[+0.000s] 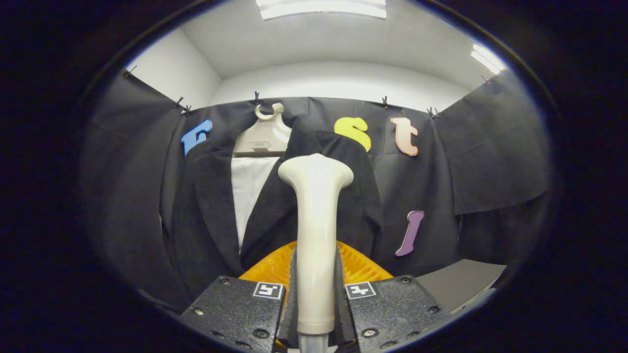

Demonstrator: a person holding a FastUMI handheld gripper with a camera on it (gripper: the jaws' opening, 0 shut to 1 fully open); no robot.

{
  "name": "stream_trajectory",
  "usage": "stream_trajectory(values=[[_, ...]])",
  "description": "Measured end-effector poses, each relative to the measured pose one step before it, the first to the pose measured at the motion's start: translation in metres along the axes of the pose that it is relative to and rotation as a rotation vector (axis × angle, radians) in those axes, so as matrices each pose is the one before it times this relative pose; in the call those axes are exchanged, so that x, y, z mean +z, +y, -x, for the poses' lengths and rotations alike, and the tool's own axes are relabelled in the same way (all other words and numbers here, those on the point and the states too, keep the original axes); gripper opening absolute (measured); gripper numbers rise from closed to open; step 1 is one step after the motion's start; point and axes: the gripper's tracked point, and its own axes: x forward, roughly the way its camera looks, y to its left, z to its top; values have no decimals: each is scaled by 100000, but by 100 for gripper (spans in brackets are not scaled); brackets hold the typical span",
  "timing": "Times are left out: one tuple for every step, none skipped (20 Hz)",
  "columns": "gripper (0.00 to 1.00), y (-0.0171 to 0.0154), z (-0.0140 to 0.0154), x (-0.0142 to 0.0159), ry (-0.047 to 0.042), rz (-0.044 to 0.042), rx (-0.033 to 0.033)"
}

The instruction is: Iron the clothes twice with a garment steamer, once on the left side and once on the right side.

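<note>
Booth interior with white back wall (333,81) and white ceiling (319,39), two ceiling lights (321,7) lit, and black cloth (490,147) pinned across the walls by small clips. Near field: the gripper (316,299), its two fingers closed on the handle of the garment steamer (315,230), one finger pressing each side of the shaft. Each finger block carries a small square marker on its upper face. The steamer is a pale, cream-toned wand standing upright between the fingers; its shaft rises and flares into a broad, rounded head at the top, and a grey neck shows at its base, just below the grip. Directly behind the shaft, just ahead of the fingers, a ribbed orange part (365,267) fans out to left and right; what it belongs to cannot be told. Farther away, beyond the steamer head, a dark jacket (211,206) hangs against the black cloth on a pale hanger (262,137), whose hook reaches up to the cloth's top edge. The jacket front falls open, exposing a white panel (248,186) between the lapels, left of the steamer shaft. The steamer head overlaps the jacket's right half; whether it touches the fabric cannot be told. Far right, low: a grey flat surface (461,282) below the cloth.
</note>
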Motion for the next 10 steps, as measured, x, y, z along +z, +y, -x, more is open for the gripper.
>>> stream_trajectory(values=[[33,-20,142,-589,864,687,106],[33,-79,154,-399,399,514,-108],[33,-46,176,-451,625,617,-60],[33,-27,114,-549,467,669,-260],[33,-94,109,-790,864,1354,-714],[33,22,201,-680,1025,958,-209],[33,163,129,-713,1253,-11,365],[33,163,131,-565,1025,-108,340],[33,-41,222,-584,1083,57,271],[33,50,179,-553,1006,-206,288]])
